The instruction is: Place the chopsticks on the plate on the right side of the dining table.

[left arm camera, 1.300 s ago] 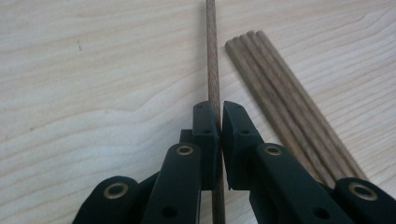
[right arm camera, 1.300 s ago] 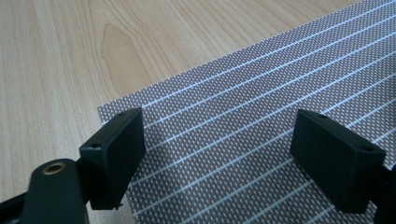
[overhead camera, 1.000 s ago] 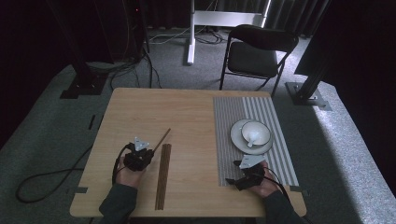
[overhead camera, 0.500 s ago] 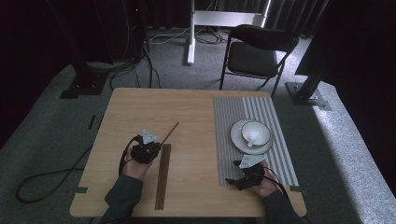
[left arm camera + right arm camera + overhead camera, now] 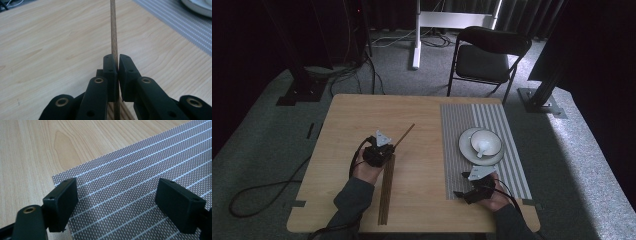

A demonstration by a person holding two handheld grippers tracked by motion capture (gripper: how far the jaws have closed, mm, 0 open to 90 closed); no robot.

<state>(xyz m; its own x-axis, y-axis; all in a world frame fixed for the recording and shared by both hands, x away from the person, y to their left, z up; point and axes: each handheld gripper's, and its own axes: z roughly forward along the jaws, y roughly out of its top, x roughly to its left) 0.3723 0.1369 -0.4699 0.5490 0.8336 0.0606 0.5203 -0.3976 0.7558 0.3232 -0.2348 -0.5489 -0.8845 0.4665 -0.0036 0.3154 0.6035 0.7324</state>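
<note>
We have one chopstick (image 5: pixel 114 37) pinched in the left claw (image 5: pixel 117 68). Our right claw (image 5: pixel 117 202) waits spread over the placemat (image 5: pixel 140 182); the chopstick is not yet beside the plate (image 5: pixel 465 148).

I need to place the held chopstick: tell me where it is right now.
In the high view, the chopstick sits left of centre on the table, clamped in the left gripper, pointing up-right toward the striped placemat.

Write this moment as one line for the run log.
left gripper: shut on chopstick | right gripper: open over mat | bowl on plate
</note>
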